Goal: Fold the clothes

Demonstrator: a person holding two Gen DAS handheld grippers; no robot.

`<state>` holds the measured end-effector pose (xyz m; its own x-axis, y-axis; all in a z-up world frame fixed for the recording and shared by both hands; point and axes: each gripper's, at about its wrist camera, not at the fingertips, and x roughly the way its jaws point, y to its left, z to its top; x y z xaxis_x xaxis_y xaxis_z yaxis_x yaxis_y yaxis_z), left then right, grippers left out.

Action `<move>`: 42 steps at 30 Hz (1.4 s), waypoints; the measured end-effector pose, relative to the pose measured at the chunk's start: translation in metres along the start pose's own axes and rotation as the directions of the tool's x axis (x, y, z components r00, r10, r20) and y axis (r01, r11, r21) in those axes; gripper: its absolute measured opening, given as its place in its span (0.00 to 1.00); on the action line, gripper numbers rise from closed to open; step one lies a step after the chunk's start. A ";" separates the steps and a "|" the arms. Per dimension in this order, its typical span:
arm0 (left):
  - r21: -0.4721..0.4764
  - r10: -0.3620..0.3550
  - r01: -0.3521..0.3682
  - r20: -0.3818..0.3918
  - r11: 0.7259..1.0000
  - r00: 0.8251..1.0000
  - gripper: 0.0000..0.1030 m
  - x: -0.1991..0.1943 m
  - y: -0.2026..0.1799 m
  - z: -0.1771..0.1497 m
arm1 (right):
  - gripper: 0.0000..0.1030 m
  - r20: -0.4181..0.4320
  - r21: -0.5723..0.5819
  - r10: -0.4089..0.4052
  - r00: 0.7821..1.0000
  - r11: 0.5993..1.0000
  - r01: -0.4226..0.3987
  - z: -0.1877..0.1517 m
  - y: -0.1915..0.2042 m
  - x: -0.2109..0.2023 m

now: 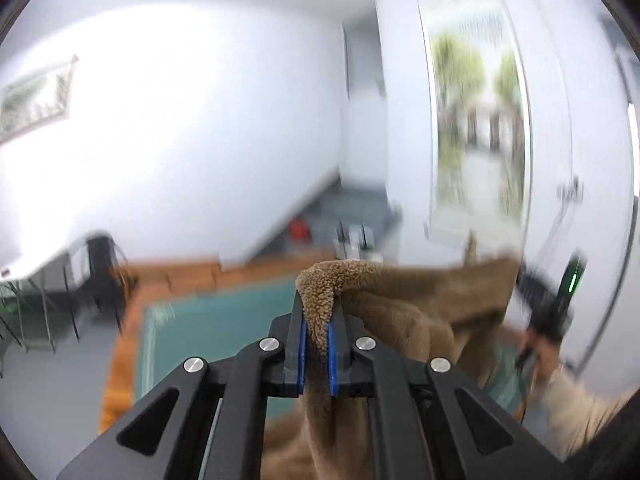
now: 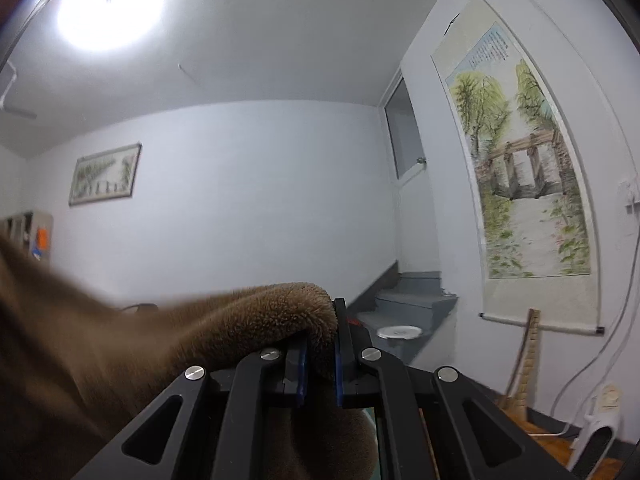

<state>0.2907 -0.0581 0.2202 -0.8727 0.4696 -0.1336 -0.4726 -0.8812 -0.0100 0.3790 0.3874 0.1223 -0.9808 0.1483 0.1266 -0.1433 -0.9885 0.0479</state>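
Fleece (image 1: 400, 312) pinched betw both tongs, L (image 1: 317, 336) & R (image 2: 320, 360).

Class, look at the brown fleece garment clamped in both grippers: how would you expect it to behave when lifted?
The garment is probably floppy: it sags between the left gripper and right gripper. Its thick pile likely grips the pads well, so slipping seems unlikely.

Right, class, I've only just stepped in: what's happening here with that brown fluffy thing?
A person is working on folding a brown fleece garment with a pair of handheld tongs. The left tongs are shut on one bunched edge of it, and the right tongs are shut on another part. Both are held up in the air, so the fabric hangs stretched between them above a teal-topped table. No fold is visible yet; it looks lifted and spread, ready to be laid down.
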 end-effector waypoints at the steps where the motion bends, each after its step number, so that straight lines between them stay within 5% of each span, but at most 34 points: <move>1: 0.000 0.021 -0.021 0.034 1.000 0.999 0.09 -0.013 0.003 0.005 | 0.09 -0.005 -0.001 0.028 1.000 1.000 -0.028 0.002 0.004 0.002; 4: -0.030 0.097 -0.096 0.058 0.995 0.994 0.09 -0.035 0.017 0.005 | 0.19 -0.104 -0.001 0.207 0.973 0.978 -0.208 0.002 0.022 0.020; 5: -0.054 0.117 -0.115 0.039 0.992 0.992 0.09 -0.036 0.025 -0.001 | 0.35 -0.143 0.004 0.256 0.956 0.966 -0.258 -0.002 0.029 0.026; 6: -0.079 0.135 -0.133 0.015 0.988 0.991 0.09 -0.036 0.033 -0.006 | 0.71 -0.182 0.011 0.306 0.934 0.951 -0.310 -0.007 0.036 0.032; 8: -0.125 0.158 -0.162 -0.045 0.979 0.986 0.09 -0.027 0.047 -0.023 | 0.94 -0.223 -0.021 0.336 0.915 0.937 -0.349 -0.017 0.045 0.033; 14: -0.210 0.195 -0.232 -0.182 0.950 0.964 0.09 -0.005 0.080 -0.072 | 0.94 -0.338 -0.116 0.394 0.855 0.884 -0.453 -0.048 0.072 0.032; 21: -0.237 0.180 -0.221 -0.184 0.946 0.966 0.09 0.000 0.092 -0.083 | 0.94 -0.419 -0.196 0.401 0.814 0.836 -0.513 -0.064 0.074 0.025; 26: -0.235 0.173 -0.213 -0.177 0.948 0.969 0.09 -0.005 0.095 -0.085 | 0.94 -0.521 -0.229 0.468 0.714 0.729 -0.646 -0.078 0.101 0.042; 29: -0.234 0.174 -0.213 -0.177 0.949 0.969 0.10 -0.010 0.097 -0.084 | 0.94 -0.610 -0.292 0.408 0.679 0.681 -0.672 -0.103 0.125 0.063; 35: -0.223 0.181 -0.224 -0.195 0.949 0.964 0.10 -0.020 0.102 -0.088 | 0.94 -0.607 -0.027 0.557 0.567 0.698 -0.715 -0.084 0.104 0.099; 38: -0.215 0.173 -0.213 -0.192 0.953 0.966 0.10 -0.022 0.103 -0.090 | 0.94 -0.605 -0.002 0.549 0.577 0.724 -0.690 -0.071 0.090 0.123; 39: -0.220 0.169 -0.209 -0.189 0.953 0.967 0.10 -0.023 0.104 -0.091 | 0.94 -0.633 0.009 0.539 0.555 0.723 -0.691 -0.074 0.089 0.136; 42: -0.240 0.163 -0.204 -0.179 0.949 0.970 0.10 -0.024 0.105 -0.093 | 0.94 -0.704 0.152 0.570 0.422 0.703 -0.695 -0.095 0.090 0.171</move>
<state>0.2739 -0.1667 0.1307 -0.9019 0.3024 -0.3084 -0.2414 -0.9450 -0.2206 0.1858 0.3215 0.0543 -0.5893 -0.5214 -0.6172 0.6012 -0.7933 0.0962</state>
